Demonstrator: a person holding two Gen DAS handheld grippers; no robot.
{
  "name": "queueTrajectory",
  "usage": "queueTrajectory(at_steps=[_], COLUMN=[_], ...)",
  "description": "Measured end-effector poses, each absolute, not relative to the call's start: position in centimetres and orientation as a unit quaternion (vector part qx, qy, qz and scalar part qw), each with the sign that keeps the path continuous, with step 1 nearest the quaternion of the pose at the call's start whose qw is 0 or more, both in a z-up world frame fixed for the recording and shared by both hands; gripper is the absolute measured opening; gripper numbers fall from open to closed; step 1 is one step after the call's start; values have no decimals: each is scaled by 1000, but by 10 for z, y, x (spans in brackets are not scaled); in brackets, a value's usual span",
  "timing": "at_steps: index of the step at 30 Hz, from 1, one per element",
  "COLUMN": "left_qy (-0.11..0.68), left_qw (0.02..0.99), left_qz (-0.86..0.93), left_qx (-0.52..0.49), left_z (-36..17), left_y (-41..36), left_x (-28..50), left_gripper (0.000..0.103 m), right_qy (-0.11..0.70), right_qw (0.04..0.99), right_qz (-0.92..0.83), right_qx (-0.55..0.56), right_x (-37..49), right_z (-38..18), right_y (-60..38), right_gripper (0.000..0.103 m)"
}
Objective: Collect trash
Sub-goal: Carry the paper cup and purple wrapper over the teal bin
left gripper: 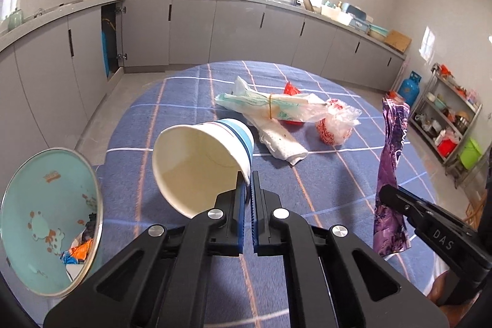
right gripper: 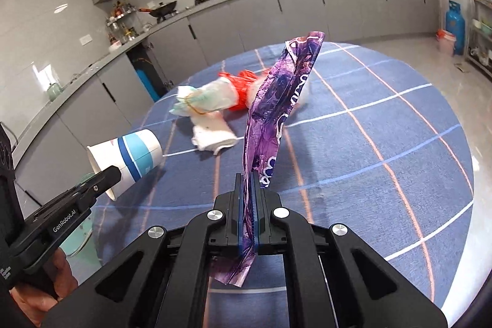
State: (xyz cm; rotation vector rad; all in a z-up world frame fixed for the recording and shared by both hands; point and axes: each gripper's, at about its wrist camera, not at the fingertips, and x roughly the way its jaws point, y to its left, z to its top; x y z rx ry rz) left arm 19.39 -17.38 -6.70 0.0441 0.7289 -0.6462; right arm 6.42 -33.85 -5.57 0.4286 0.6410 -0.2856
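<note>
The left tool (left gripper: 248, 183) pinches the paper cup (left gripper: 203, 162) by its thin, crushable rim above the desk (left gripper: 338, 174); the right tool (right gripper: 248, 186) clamps the limp, light purple wrapper (right gripper: 276, 112) near its lower end.

The right gripper (right gripper: 248, 174) is closed on a purple wrapper (right gripper: 276, 106), which stands up from between the blue pads and leans to the far right; its lower end hangs out below the fingers. Under it is a round table with a blue checked cloth (right gripper: 384, 149). At the left, the left gripper (right gripper: 109, 172) pinches the rim of a white paper cup with blue bands (right gripper: 135, 154); the cup is tipped on its side, its bottom toward the right. Farther on the cloth lie a crumpled white tissue (right gripper: 212, 132), just behind it a pale bag tied with a rubber band (right gripper: 203, 102), and a red plastic bag (right gripper: 243, 82) partly hidden by the wrapper. A grey kitchen counter (right gripper: 215, 8) runs along the far walls.
</note>
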Motion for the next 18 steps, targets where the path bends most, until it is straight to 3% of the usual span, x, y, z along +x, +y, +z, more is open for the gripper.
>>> queueTrajectory(at_steps=[18], left_qy=[322], left_qw=[922], left_qz=[-217], left_qx=[-12], left_z=[-42], left_y=[-74], left_x=[179], left_gripper=[3], right_qy=[311], right_qw=[937], right_qz=[-20], right_qx=[157], right_x=[101], right_z=[-36], right_y=[-256], right_gripper=[5])
